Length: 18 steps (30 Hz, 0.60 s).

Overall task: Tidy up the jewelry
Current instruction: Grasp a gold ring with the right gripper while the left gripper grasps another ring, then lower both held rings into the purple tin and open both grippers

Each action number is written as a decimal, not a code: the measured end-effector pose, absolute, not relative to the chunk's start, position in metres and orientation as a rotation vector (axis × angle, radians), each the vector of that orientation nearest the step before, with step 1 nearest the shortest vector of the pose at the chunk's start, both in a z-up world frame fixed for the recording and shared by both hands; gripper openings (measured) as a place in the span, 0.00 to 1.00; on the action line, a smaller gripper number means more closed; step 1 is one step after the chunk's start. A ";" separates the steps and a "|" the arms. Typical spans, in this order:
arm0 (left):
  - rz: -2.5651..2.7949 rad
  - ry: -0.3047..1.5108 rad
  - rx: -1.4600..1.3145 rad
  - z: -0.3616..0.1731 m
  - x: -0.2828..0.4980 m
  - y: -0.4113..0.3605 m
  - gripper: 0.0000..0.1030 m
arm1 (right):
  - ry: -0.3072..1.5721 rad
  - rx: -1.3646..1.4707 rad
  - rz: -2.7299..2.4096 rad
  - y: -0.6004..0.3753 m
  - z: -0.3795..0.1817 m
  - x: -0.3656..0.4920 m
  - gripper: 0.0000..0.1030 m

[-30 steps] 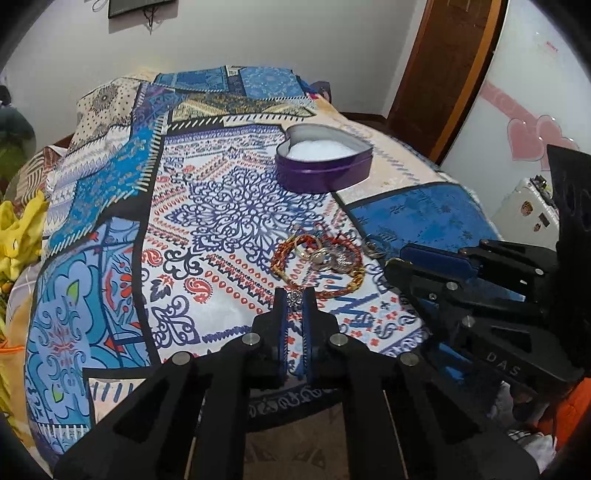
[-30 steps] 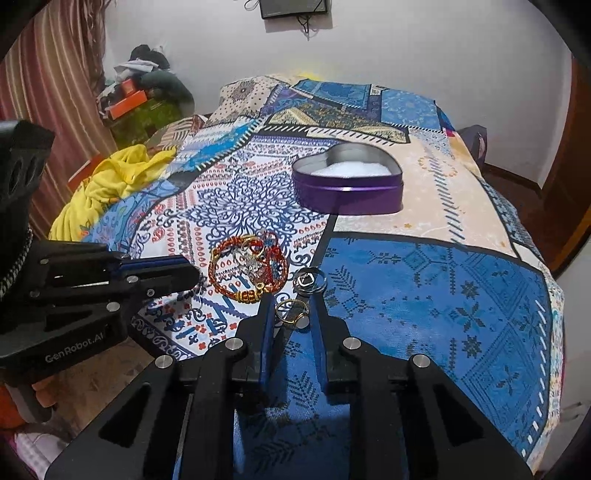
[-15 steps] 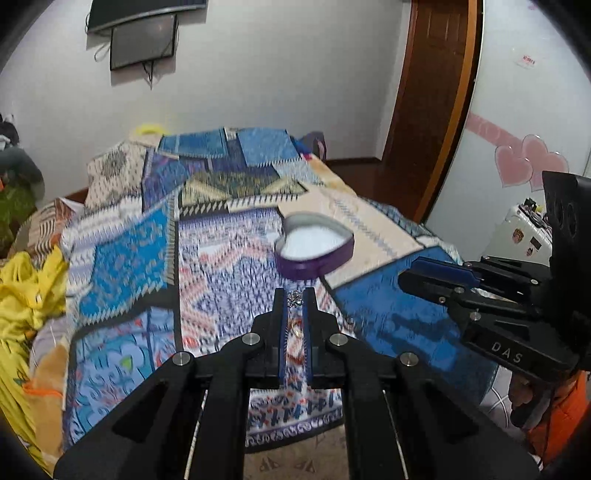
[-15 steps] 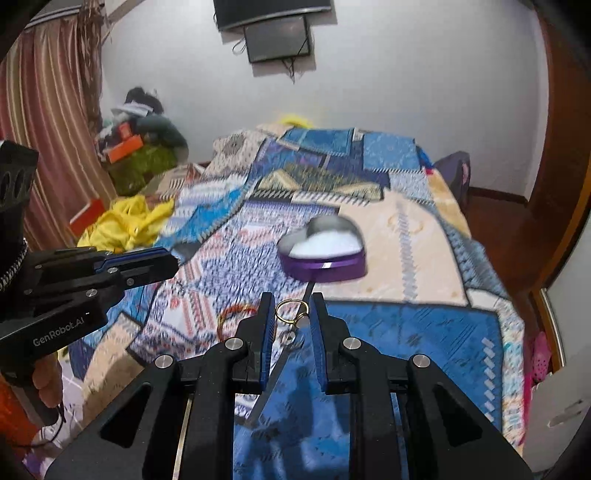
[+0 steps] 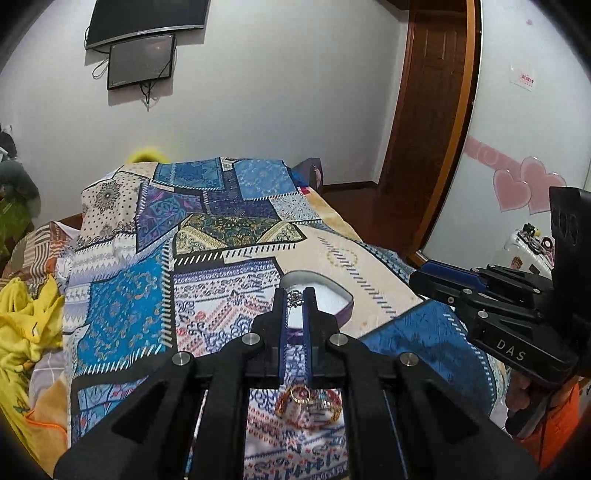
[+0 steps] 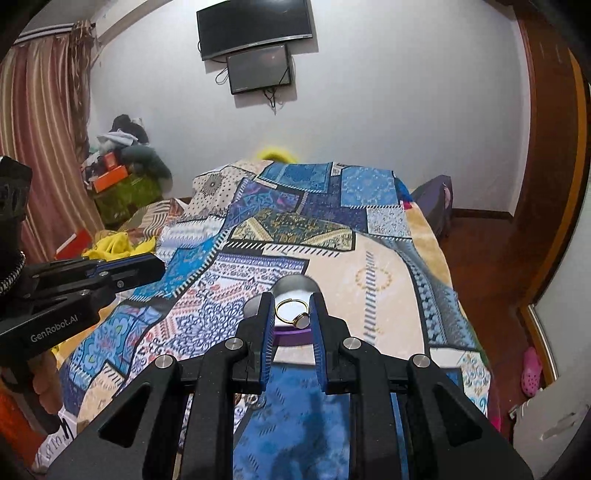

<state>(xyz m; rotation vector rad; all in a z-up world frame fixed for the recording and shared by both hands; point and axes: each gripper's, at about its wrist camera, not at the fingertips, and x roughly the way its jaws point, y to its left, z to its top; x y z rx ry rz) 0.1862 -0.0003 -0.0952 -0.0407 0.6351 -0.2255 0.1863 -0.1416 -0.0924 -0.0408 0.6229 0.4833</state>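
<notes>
My left gripper (image 5: 294,298) is shut on a small silver ornate ring (image 5: 294,297) and holds it in the air in line with the purple heart-shaped tin (image 5: 338,301) with a white lining on the bed. My right gripper (image 6: 292,312) is shut on a gold ring with a pale stone (image 6: 291,313), also raised in front of the tin (image 6: 291,334). A pile of bangles and rings (image 5: 308,404) lies on the bedspread below the left gripper. Another small ring (image 6: 255,400) lies on the blue patch under the right gripper.
The patchwork bedspread (image 5: 229,236) covers the bed. Yellow clothes (image 5: 26,325) lie at its left side. A wooden door (image 5: 428,122) stands at the right, a TV (image 6: 255,26) hangs on the back wall, and clutter (image 6: 122,166) sits by the curtain.
Both grippers have lifted from the bedspread with their rings and risen well above the bed. The tin now lines up behind both sets of fingertips.
</notes>
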 end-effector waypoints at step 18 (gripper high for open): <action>-0.267 0.655 -0.038 -0.111 0.241 -0.011 0.06 | 0.654 -0.063 0.518 -0.129 -0.108 0.228 0.17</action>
